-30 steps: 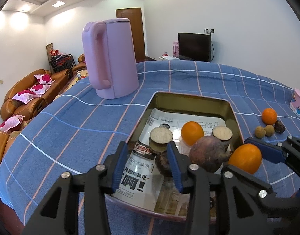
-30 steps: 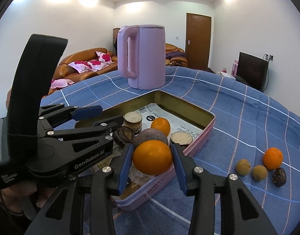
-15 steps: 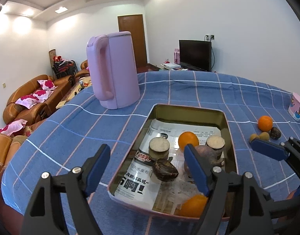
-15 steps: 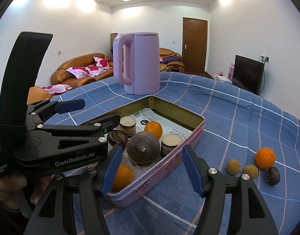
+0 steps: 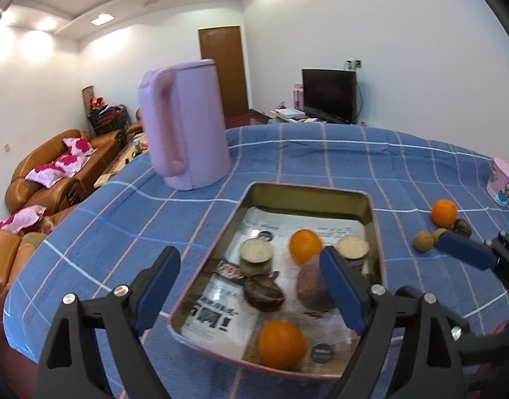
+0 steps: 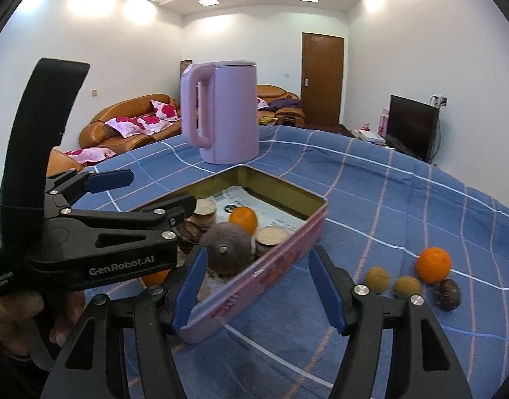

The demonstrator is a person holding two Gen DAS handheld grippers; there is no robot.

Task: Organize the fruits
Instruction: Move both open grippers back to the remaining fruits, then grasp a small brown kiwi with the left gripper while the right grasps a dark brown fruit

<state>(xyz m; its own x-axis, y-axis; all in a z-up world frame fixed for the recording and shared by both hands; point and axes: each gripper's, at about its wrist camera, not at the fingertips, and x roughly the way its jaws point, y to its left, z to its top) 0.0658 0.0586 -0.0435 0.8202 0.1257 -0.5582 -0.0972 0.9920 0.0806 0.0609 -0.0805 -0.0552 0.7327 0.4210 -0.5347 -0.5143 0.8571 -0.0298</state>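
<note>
A: Both grippers have let go since a second back. Then the right gripper (image 6: pixel 254 286) was clamped on an orange and the left gripper (image 5: pixel 251 286) was pinching a dark wrinkled fruit; now that orange (image 5: pixel 281 344) sits at the near end of the tin tray (image 5: pixel 307 189) and the dark fruit (image 5: pixel 263 292) lies on the printed paper lining (image 5: pixel 218 319) toward the near left part.

B: And the jaws?

A: The left ones have just been opening and stand wide with nothing pressed between them. The right ones have been opening too and are parted, empty, hanging over the tray's near right edge.

B: So two more pieces are in.

A: I'd judge so. Inside there is also a second orange (image 5: pixel 304 246) mid-tray, a big round purple fruit (image 6: pixel 227 249) by the right wall, and two cut pieces with pale faces (image 5: pixel 256 249).

B: What's left outside?

A: A small cluster on the blue checked tablecloth (image 5: pixel 321 153), off the tray's right side: one more orange (image 6: pixel 433 264), two small tan fruits (image 6: pixel 376 278), and a dark one (image 6: pixel 448 294) touching the orange. Those look like the next job.

B: How does the tray lie?

A: Its long axis runs away from the left camera toward the far edge, angled slightly, with the pink kettle (image 5: pixel 184 126) standing beyond its far left corner. The purple fruit's stem nub faces the right camera.
</note>
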